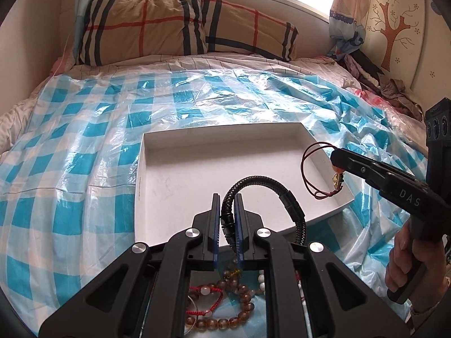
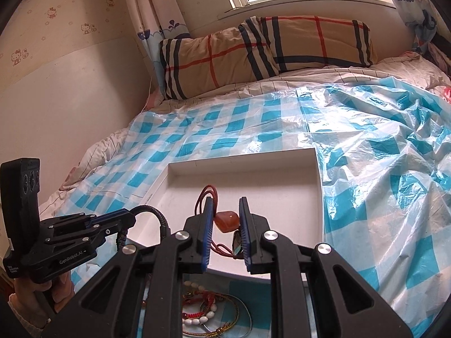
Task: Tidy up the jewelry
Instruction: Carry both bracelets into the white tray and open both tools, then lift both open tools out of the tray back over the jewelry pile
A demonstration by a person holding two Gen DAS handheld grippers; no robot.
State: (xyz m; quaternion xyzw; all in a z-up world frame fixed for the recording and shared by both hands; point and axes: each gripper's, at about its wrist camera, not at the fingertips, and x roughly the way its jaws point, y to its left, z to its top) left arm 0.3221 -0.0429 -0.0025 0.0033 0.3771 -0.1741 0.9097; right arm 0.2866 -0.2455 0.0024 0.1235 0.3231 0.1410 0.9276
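Left tongs [image 1: 227, 205]: clamped on a black braided leather bracelet [image 1: 255, 183].
Right tongs [image 2: 225, 211]: pinching a red cord necklace with an amber stone [image 2: 227, 219].
Shallow white cardboard box [image 1: 180, 166]: at twelve o'clock, beneath both.

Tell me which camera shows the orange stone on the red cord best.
The right wrist view: the orange stone sits large between the right gripper pads. The left wrist view shows only a sliver of it under that gripper's tip.
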